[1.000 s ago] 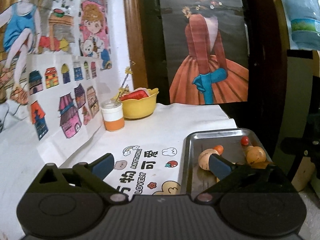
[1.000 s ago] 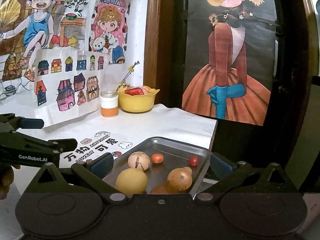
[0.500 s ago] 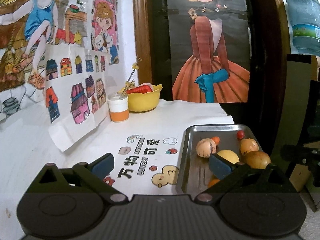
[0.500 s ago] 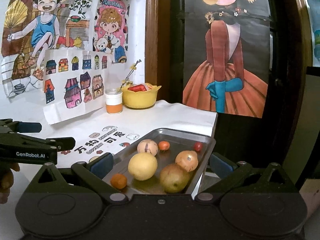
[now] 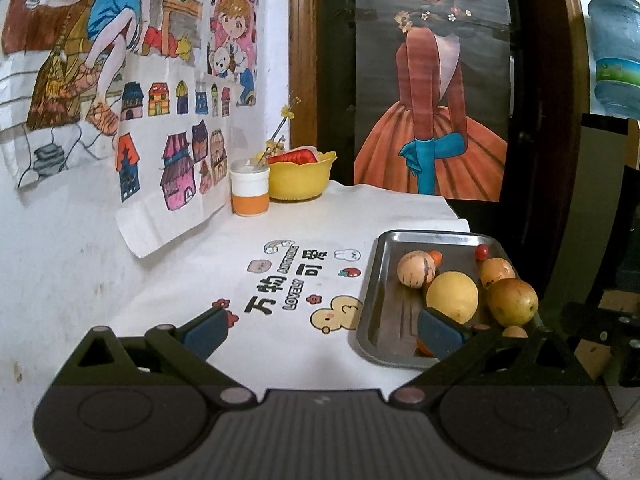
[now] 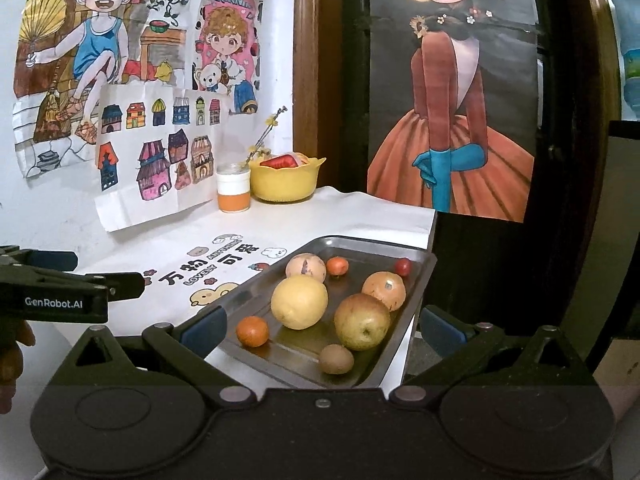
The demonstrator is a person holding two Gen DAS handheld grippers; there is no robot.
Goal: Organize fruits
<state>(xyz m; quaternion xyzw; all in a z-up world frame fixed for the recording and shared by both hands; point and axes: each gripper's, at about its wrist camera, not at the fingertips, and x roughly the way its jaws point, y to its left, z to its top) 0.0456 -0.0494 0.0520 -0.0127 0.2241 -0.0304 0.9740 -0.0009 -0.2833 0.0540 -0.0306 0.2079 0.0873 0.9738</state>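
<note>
A metal tray (image 6: 416, 280) sits at the near right corner of the desk (image 6: 360, 212), which is covered by a white cloth printed with cartoon figures and lettering. All the loose fruit lies in this tray. A large yellow fruit (image 6: 299, 302) rests near the tray's middle, with a yellow-brown apple (image 6: 362, 322) just to its right. Behind the apple is an orange-skinned round fruit (image 6: 384, 290), and at the tray's back left lies a pale peach-coloured fruit (image 6: 306, 267) with a small orange one (image 6: 337, 266) beside it. A small red fruit (image 6: 403, 267) sits at the tray's far right edge. At the tray's near end are a small tangerine (image 6: 253, 331) and a brown kiwi (image 6: 336, 358).

The right claw (image 6: 322, 326) hangs released, empty, its fingers spread to either side of the tray's near end. The left claw (image 5: 322, 330) is likewise released and empty, left of the tray over the cloth, one fingertip before the tray's near corner.

Far behind the tray, against the wall, stand a yellow bowl (image 6: 286, 184) and a white-and-orange cup (image 6: 234, 188).
</note>
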